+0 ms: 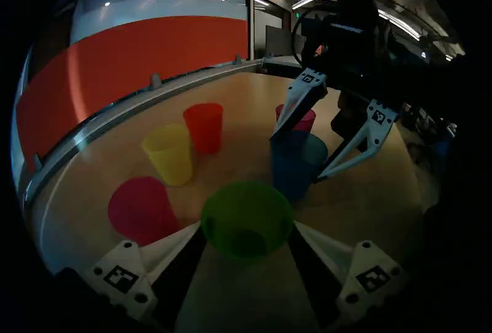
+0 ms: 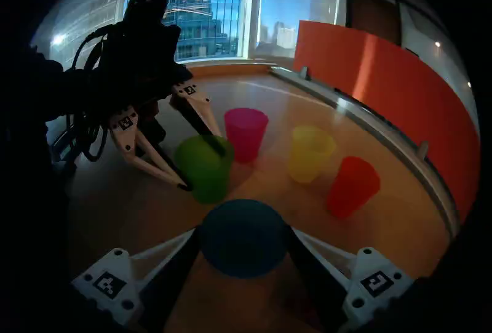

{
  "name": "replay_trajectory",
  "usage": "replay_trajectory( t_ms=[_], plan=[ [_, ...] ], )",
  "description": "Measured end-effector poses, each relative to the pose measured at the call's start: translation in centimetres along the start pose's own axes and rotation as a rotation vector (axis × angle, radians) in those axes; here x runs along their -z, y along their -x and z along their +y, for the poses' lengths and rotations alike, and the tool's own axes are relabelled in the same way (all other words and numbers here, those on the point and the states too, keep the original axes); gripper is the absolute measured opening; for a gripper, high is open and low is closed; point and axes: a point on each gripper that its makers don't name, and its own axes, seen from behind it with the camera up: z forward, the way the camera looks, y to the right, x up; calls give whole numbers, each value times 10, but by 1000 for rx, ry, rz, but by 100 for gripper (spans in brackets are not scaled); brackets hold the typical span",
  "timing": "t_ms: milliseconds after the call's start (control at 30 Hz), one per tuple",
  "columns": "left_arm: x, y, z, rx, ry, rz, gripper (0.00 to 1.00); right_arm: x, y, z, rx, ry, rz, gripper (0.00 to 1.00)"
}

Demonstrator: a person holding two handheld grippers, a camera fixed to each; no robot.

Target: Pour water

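The wooden table [image 1: 369, 197] runs to a railed edge under an orange wall [image 1: 141, 56]. The left gripper [image 1: 246, 228], closed partway, presses both fingers on the green cup [image 1: 247, 210]. The right gripper [image 2: 243, 234] likewise clamps the blue cup [image 2: 243, 253]. Both cups are close together mid-table. The pink cup [image 1: 141, 210], yellow cup [image 1: 169, 154] and red cup [image 1: 204, 127] stand nearer the railed edge.

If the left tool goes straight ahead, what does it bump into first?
The left tool holds the green cup between its fingers. Straight ahead, the blue cup in the right tool likely comes first, though depth is hard to judge.
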Motion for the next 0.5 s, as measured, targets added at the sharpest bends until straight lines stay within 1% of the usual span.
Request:
replay_trajectory(
  t_ms=[300,400,500],
  plan=[
    [0,0,2,-11,5,-1,86,-4,2,1,8,5,-4,99],
    [1,0,1,-8,1,0,86,-5,2,2,9,12,-2,95],
    [3,-2,0,-2,-2,7,86,-4,2,1,7,11,-1,94]
  ],
)
